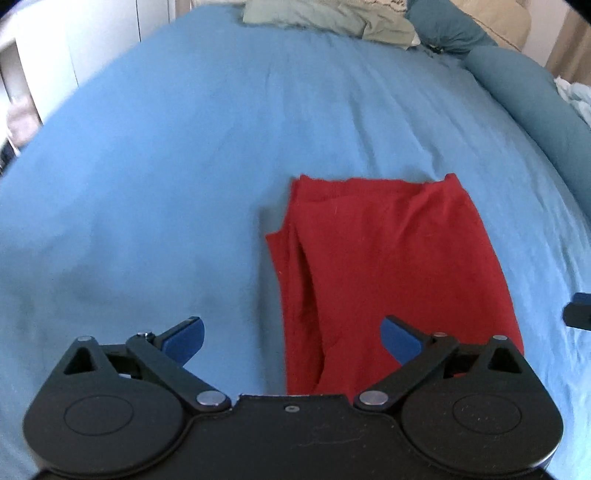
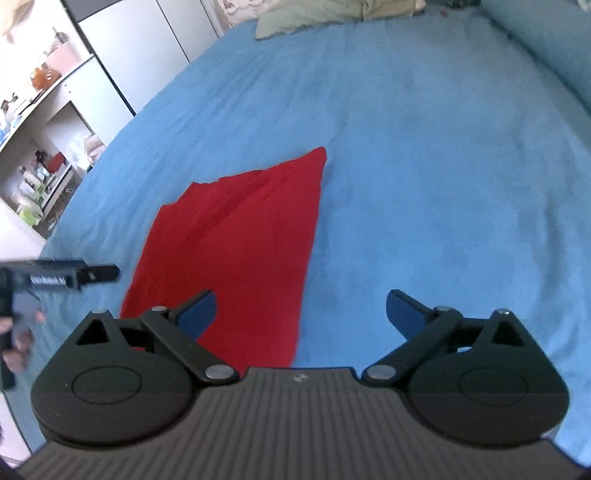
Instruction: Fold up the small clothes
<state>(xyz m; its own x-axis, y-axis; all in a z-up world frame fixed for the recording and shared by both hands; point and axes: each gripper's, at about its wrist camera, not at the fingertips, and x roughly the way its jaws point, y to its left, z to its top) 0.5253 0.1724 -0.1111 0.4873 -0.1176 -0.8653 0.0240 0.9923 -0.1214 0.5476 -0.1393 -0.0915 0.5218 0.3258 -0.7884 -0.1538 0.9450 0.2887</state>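
Observation:
A red garment [image 1: 388,266] lies folded into a rough rectangle on the blue bedsheet [image 1: 155,184]. It also shows in the right wrist view [image 2: 240,243]. My left gripper [image 1: 291,332] is open and empty, hovering above the garment's near left edge. My right gripper [image 2: 301,310] is open and empty, hovering above the garment's near right edge. The left gripper's body [image 2: 59,277] shows at the left edge of the right wrist view. The tip of the right gripper [image 1: 578,310] shows at the right edge of the left wrist view.
A pale green pile of clothes [image 1: 332,18] lies at the far end of the bed, also in the right wrist view [image 2: 314,14]. Teal pillows [image 1: 517,85] line the right side. White shelves with clutter [image 2: 40,147] stand left of the bed.

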